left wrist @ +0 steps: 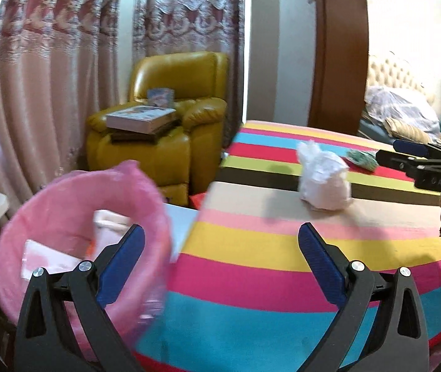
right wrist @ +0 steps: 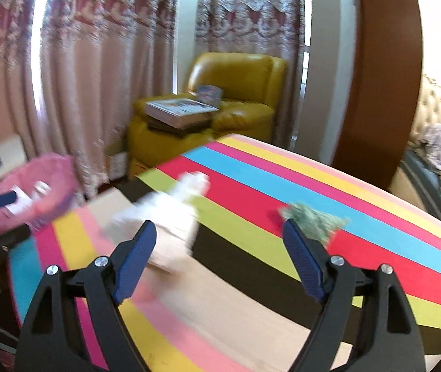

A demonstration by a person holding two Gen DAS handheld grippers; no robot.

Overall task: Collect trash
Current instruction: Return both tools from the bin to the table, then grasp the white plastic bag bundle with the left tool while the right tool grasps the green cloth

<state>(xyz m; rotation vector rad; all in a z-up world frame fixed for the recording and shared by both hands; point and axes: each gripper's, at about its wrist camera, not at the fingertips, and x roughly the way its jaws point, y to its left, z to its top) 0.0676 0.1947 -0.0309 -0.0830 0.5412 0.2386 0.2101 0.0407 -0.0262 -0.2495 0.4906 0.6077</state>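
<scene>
A pink-lined trash bin (left wrist: pixel 74 235) stands at the left of a striped table (left wrist: pixel 267 248) and holds paper scraps; it also shows in the right wrist view (right wrist: pixel 34 195). A white crumpled bag (left wrist: pixel 322 176) lies on the table, blurred in the right wrist view (right wrist: pixel 170 217). A green crumpled wrapper (left wrist: pixel 362 158) lies farther right, also in the right wrist view (right wrist: pixel 313 220). My left gripper (left wrist: pixel 222 248) is open and empty, between bin and table. My right gripper (right wrist: pixel 217 245) is open and empty, above the table, short of the white bag.
A yellow armchair (left wrist: pixel 170 117) with a stack of books (left wrist: pixel 141 119) stands behind the table by pink curtains (left wrist: pixel 49 77). A bed with bedding (left wrist: pixel 403 114) lies at the far right past a brown door frame (left wrist: pixel 341 46).
</scene>
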